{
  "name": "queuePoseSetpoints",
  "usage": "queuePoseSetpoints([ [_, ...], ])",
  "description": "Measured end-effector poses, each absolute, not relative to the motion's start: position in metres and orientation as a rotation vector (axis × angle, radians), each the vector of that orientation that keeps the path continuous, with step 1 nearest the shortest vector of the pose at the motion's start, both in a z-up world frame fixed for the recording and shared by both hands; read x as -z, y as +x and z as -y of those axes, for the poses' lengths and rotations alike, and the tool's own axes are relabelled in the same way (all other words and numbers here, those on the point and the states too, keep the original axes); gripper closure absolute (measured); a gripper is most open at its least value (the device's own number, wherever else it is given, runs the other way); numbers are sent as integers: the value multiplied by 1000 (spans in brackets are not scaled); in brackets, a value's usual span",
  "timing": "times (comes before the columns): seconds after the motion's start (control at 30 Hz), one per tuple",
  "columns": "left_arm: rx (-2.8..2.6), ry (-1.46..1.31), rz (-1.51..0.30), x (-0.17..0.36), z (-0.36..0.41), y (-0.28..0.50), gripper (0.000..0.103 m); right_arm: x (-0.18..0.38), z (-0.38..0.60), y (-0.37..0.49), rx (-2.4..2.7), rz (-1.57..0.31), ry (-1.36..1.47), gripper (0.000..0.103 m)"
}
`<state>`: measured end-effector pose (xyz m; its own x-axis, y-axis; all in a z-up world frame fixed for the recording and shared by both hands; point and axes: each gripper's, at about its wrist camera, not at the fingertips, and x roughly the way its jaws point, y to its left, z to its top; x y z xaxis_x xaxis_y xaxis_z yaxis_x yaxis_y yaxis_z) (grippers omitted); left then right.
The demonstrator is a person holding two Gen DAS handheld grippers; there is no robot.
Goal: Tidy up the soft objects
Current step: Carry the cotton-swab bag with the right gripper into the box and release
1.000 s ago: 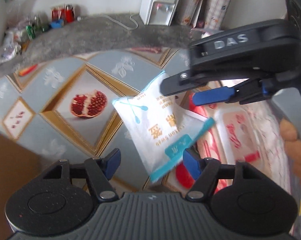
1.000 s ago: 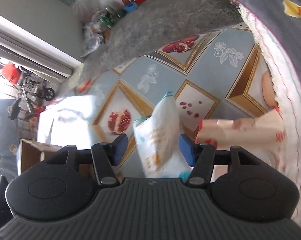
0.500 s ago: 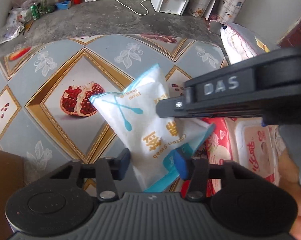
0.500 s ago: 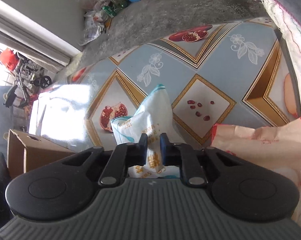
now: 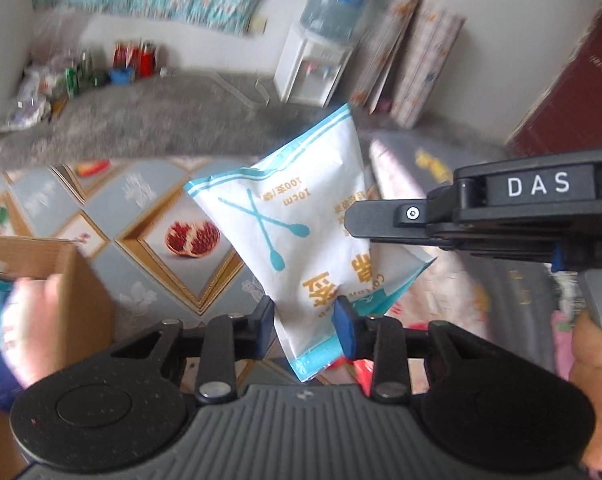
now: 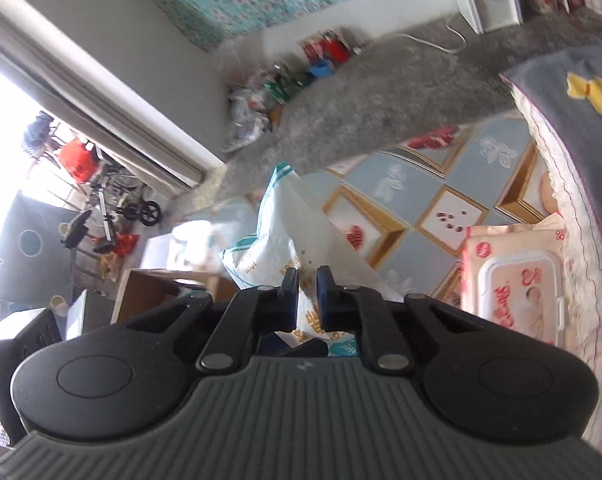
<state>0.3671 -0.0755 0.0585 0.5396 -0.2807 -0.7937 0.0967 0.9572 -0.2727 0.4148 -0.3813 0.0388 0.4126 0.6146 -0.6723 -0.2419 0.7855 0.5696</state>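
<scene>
A white and teal bag of cotton swabs (image 5: 297,216) hangs in the air above the tiled floor mat. My left gripper (image 5: 303,320) is shut on the bag's lower end. My right gripper (image 6: 307,286) is shut on the same bag (image 6: 285,224) from the side; its black body (image 5: 501,216) crosses the right of the left wrist view. A pink pack of wet wipes (image 6: 517,276) lies on the mat at the right.
A brown cardboard box (image 5: 61,276) stands at the left, also in the right wrist view (image 6: 161,284). A grey blanket with a yellow figure (image 6: 573,92) lies at the right. A water dispenser (image 5: 313,64) and cans stand by the far wall.
Both grippers closed on the cotton swab bag and lifted it off the mat. The views tilted up toward the far wall.
</scene>
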Motion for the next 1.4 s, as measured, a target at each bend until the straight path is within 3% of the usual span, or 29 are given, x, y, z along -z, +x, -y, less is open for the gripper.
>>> queuePoseSetpoints([
  [0.17, 198, -202, -894, -111, 34, 298, 69, -90, 353, 348, -671, -944, 453, 95],
  [0.37, 83, -199, -878, -123, -39, 223, 69, -93, 281, 283, -827, -990, 543, 95],
  [0.77, -132, -298, -1060, -32, -173, 180, 72, 24, 130, 238, -793, -1297, 575, 96],
  [1.0, -154, -338, -1145, 5, -199, 180, 70, 61, 104, 250, -673, -1343, 545, 96],
  [1.1, -128, -359, -1151, 11, -204, 180, 62, 49, 110, 253, -685, -1298, 515, 94],
  [1.17, -121, -368, -1159, 14, -203, 185, 44, 35, 119, 250, -708, -1251, 495, 94],
  [1.27, -105, -402, -1181, 23, -198, 196, 32, 13, 139, 242, -747, -1182, 480, 94],
  [1.4, -83, -410, -1241, 37, -189, 216, 29, -7, 170, 225, -785, -1113, 477, 93],
])
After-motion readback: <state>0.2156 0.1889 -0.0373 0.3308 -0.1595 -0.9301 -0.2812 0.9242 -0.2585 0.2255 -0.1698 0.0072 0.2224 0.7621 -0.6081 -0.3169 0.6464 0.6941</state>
